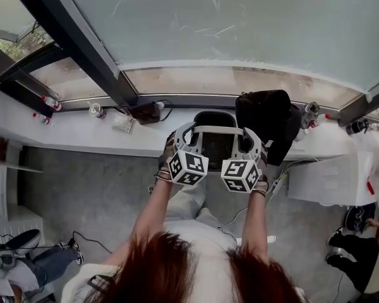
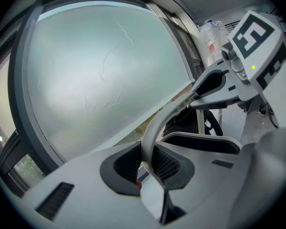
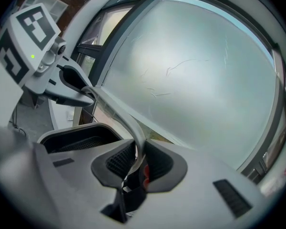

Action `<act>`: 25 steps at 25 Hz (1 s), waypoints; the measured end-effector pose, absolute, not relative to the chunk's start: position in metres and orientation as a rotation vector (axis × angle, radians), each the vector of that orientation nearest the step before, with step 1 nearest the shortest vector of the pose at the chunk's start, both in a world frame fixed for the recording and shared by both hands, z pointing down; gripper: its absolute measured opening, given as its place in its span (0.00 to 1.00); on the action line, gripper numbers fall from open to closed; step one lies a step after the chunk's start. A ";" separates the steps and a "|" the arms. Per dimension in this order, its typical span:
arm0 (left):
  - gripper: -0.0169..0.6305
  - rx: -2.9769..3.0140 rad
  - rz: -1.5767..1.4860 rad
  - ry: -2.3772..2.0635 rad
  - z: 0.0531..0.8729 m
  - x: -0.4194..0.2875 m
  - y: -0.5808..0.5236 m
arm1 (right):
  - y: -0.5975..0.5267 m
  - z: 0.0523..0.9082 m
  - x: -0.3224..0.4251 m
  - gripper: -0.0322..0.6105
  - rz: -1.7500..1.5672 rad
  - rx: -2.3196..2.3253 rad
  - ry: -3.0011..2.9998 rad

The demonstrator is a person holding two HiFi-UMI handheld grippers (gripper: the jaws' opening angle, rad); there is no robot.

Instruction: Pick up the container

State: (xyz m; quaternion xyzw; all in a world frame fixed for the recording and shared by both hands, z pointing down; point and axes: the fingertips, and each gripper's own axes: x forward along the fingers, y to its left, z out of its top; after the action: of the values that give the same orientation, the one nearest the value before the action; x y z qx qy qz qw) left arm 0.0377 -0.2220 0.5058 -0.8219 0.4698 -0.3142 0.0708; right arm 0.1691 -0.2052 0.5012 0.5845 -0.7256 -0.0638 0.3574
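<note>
Container [image 1: 215, 145]: black mesh basket, gray rim + arched gray handle [image 2: 155, 128], held in air over person's knees, at white ledge [image 1: 76, 133]. L gripper [image 2: 148, 163] & R gripper [image 3: 136, 163] both clamped narrow on handle, one per side. Black bag [image 1: 270, 122] just beside it on ledge, frosted window [image 1: 240, 24] beyond.

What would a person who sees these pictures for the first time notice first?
At the centre, the left gripper and right gripper both clamp the pale grey arched handle of a dark mesh-walled container. A frosted window pane fills the top, and a black fabric bag stands on the white ledge right of the container.
</note>
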 end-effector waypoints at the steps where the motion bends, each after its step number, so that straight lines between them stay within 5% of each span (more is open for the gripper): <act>1: 0.13 -2.469 -0.941 1.411 0.503 0.038 -0.219 | -0.201 0.499 0.169 0.17 -0.166 1.513 -1.873; 25: 0.13 -2.435 -0.766 1.381 0.434 0.037 -0.160 | -0.134 0.433 0.166 0.16 -0.280 1.657 -1.900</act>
State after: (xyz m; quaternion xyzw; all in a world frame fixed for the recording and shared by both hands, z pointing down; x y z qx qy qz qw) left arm 0.0365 -0.1601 0.4342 -0.8330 0.4724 -0.2621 0.1196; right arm 0.1659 -0.1341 0.4326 0.6235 -0.7151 -0.1055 0.2978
